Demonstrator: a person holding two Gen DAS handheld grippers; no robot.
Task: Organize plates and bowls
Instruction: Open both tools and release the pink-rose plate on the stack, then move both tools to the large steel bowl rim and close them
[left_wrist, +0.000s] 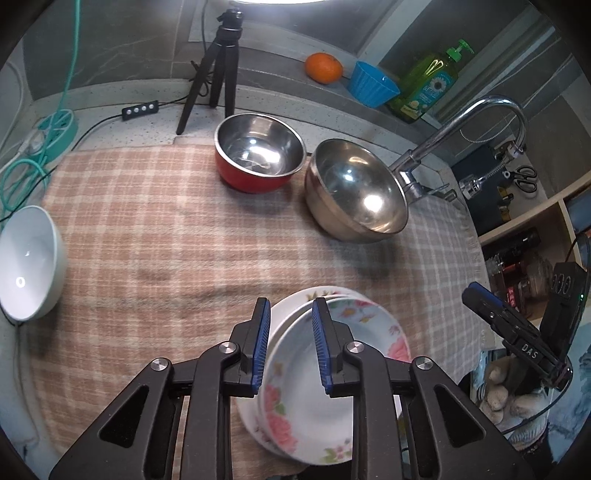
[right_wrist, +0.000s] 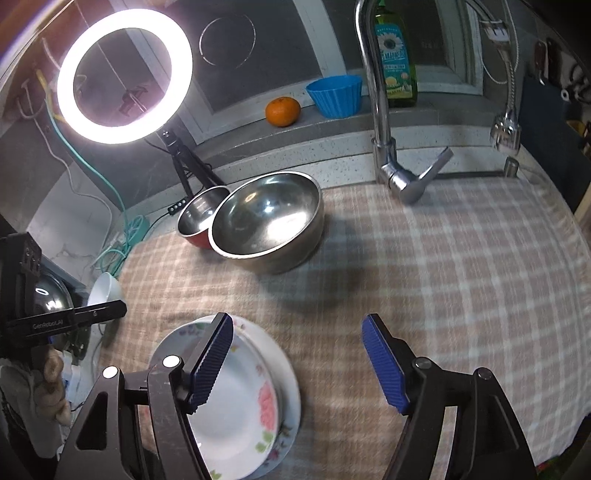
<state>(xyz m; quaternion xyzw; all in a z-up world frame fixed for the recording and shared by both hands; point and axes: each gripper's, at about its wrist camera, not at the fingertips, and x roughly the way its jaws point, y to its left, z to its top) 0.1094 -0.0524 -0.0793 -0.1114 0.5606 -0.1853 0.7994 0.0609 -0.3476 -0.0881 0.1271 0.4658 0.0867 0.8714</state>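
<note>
Two floral plates (left_wrist: 314, 384) lie stacked at the near edge of the checked cloth (left_wrist: 166, 236), the upper one sitting slightly off-centre on the lower; the steel bowl (left_wrist: 354, 192) and the red bowl (left_wrist: 258, 151) stand side by side at the far edge, apparently touching; the white bowl (left_wrist: 27, 262) sits apart at the left, at or just past the cloth's edge.

Left gripper (left_wrist: 290, 347): jaws narrowly parted above the plates, pads pressing on nothing; whether they clear the rim cannot be told for certain. Right gripper (right_wrist: 306, 365): jaws wide apart, nothing between them, its left finger hanging over the plate stack.

Plates judged stacked; bowls not yet nested.

Risks: the offset upper plate may slide if a finger clips its rim in passing; the steel bowl leans on its rounded base and could rock or skate under a one-sided pinch; the tap (right_wrist: 384, 122) stands close behind, a likely collision point.
</note>
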